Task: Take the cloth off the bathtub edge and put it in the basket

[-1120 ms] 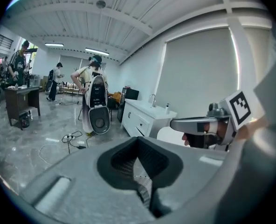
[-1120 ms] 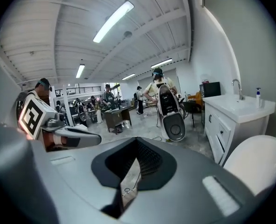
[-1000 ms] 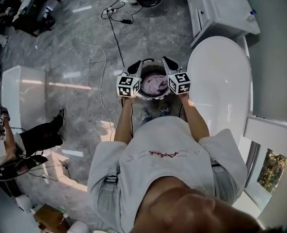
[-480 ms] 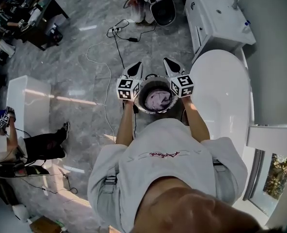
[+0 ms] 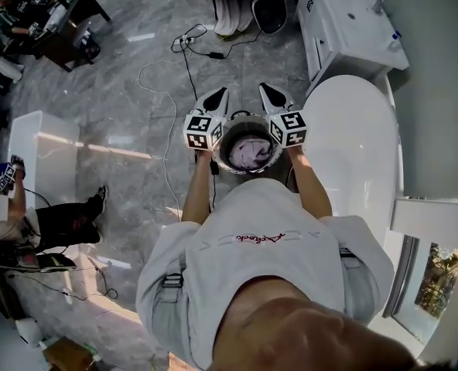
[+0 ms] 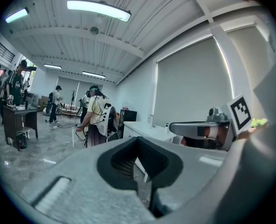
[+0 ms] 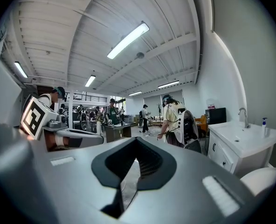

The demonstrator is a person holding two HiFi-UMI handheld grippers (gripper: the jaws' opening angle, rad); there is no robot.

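Way off to the left of the left tool a person [image 5: 66,222] sits on the grey marble floor [image 5: 121,91], and a white cable [image 5: 167,153] snakes across it nearer in. Our left tool [image 5: 217,97] is clamped fully closed with nothing in it. Its own view shows the pads meeting, with just the room behind them. Right beside it, tucked between the two tools and lower down in the head view, sits the round basket [image 5: 248,115]. The pinkish cloth [image 5: 252,151] is bunched up inside it. We honestly can't tell whether either tool is touching the basket rim. The right tool [image 5: 269,95], on the other side of the basket, is closed and empty too, and it points the same way as the left one. To the right of the right tool is the white bathtub [image 5: 353,153]. Past the tub's far end stands a white sink cabinet [image 5: 345,22].
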